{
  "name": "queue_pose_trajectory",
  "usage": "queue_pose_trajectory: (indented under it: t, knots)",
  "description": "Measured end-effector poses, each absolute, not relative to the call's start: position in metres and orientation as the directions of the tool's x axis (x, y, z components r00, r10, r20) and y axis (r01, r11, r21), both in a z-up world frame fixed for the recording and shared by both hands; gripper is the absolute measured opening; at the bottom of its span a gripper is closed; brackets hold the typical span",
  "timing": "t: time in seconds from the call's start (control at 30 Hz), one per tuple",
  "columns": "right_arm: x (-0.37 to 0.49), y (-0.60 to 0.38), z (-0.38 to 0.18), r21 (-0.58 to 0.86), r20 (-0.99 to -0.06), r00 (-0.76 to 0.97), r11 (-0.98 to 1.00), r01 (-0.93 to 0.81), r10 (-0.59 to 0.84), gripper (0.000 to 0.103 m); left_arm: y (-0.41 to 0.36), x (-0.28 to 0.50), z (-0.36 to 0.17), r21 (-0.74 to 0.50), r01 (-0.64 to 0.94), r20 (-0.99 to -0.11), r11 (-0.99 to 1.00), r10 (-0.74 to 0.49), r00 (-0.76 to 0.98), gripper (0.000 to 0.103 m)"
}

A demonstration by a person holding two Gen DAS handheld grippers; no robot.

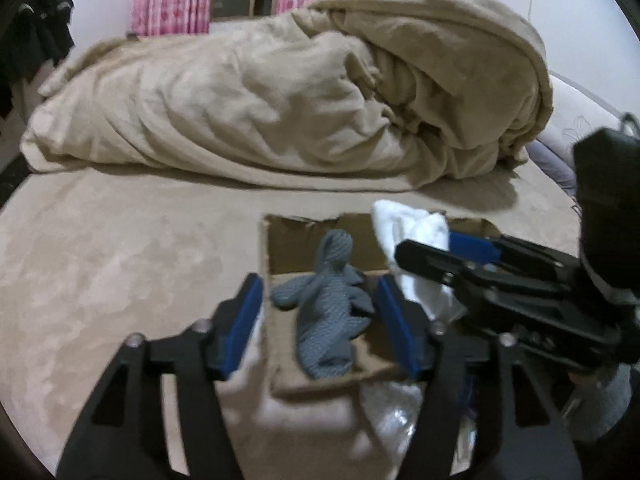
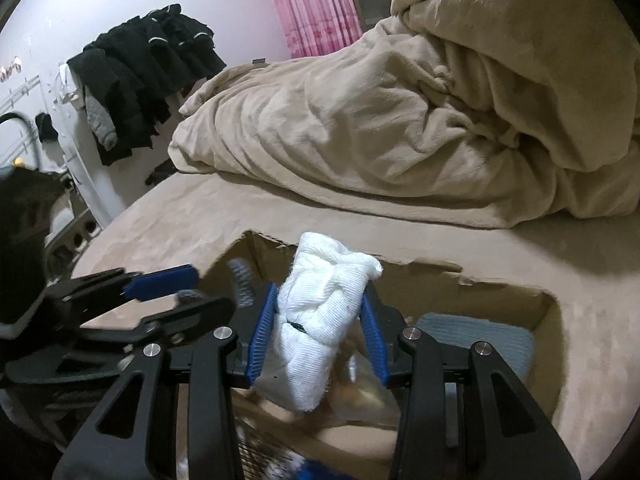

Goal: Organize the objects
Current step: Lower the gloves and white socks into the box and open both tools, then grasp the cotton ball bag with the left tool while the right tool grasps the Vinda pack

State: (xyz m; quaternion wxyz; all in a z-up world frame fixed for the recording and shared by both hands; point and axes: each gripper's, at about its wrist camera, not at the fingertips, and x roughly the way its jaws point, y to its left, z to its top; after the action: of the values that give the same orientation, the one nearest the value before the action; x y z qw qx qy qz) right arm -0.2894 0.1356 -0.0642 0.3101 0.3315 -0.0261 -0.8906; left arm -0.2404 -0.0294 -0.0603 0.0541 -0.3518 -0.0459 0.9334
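Bedroom sorting: right tool (image 2: 318, 336) clamped at mid-length on a rolled white sock bundle (image 2: 320, 320) above the cardboard box (image 2: 548, 320) on the bed (image 1: 120, 248). Left tool (image 1: 320, 320) spread wide, empty, around a grey knitted sock (image 1: 326, 304) inside the box. Soft, light, compressible (best pinched mid-bundle, not at loose ends).

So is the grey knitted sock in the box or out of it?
In. The grey knitted sock lies on the floor of the open cardboard box, between the left tool's open blue pads.

Left hand-held gripper (image 1: 320, 320) agape, right hand-held gripper (image 2: 320, 332) clamped.
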Motion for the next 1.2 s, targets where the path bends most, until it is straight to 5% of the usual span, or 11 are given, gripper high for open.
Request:
queue_pose_trajectory:
  t: [0.17,0.23,0.3,0.93,1.03,1.2]
  knots:
    - [-0.289,0.127,-0.067,0.280,-0.580,-0.561,-0.791,0.545,-0.592,0.046,-0.044,-0.216,-0.048,-0.145,-0.043,-0.631,-0.988,0.126,-0.766,0.076]
    - [-0.285,0.124,-0.064,0.264,-0.583,-0.565,-0.794,0.548,-0.584,0.068,-0.049,-0.208,-0.046,-0.142,-0.038,-0.632,-0.989,0.120,-0.766,0.076]
    - [-0.280,0.123,-0.060,0.247,-0.575,-0.579,-0.797,0.550,-0.578,0.079,-0.052,-0.199,-0.043,-0.141,-0.037,-0.629,-0.989,0.118,-0.768,0.076]
    - [-0.153,0.190,0.014,0.178,-0.477,-0.744,-0.881,0.439,-0.467,0.081,-0.037,-0.096,0.008,-0.192,-0.075,-0.543,-0.978,0.170,-0.822,0.082]
    - [-0.133,0.199,0.023,0.176,-0.458,-0.761,-0.886,0.429,-0.459,0.086,-0.033,-0.086,0.008,-0.204,-0.079,-0.545,-0.976,0.181,-0.819,0.092]
    - [-0.107,0.206,0.029,0.157,-0.447,-0.772,-0.889,0.430,-0.453,0.086,-0.027,-0.075,0.000,-0.221,-0.087,-0.561,-0.971,0.200,-0.803,0.092]
